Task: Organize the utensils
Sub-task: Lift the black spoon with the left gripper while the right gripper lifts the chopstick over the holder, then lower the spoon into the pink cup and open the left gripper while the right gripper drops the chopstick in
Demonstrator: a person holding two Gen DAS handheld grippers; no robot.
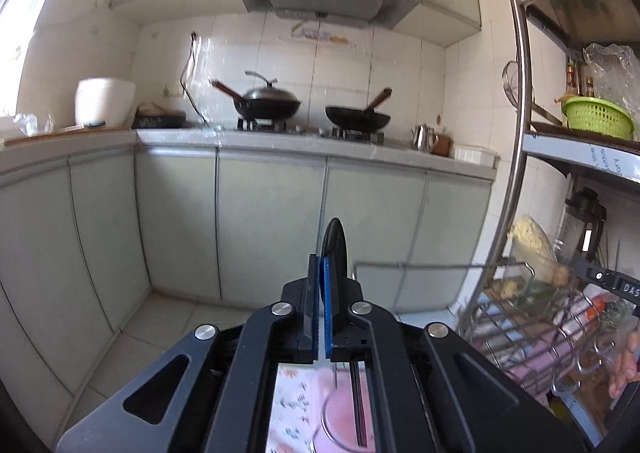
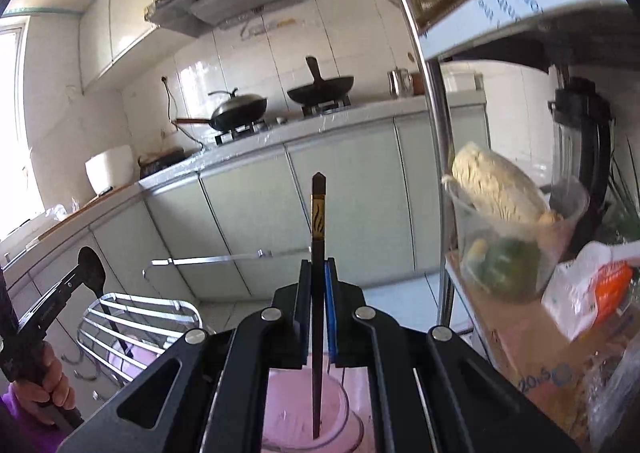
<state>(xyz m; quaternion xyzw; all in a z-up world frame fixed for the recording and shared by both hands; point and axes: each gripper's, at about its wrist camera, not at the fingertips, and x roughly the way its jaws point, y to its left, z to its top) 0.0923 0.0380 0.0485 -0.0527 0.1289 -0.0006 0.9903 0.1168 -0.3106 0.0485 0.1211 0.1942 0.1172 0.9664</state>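
Your backdrop is the counter (image 1: 280, 141) with two woks, the steel rack (image 2: 434, 157) rising on your right. Below sits the wire dish rack (image 2: 136, 317), and under your hands a clear glass cup (image 2: 320, 413) on pink cloth. Your right gripper (image 2: 318, 277) is clamped on a dark chopstick (image 2: 319, 221), upright, its lower tip down inside that cup. Your left gripper (image 1: 325, 273) pinches a black spoon (image 1: 335, 241), bowl up, edge-on, held above the cup.
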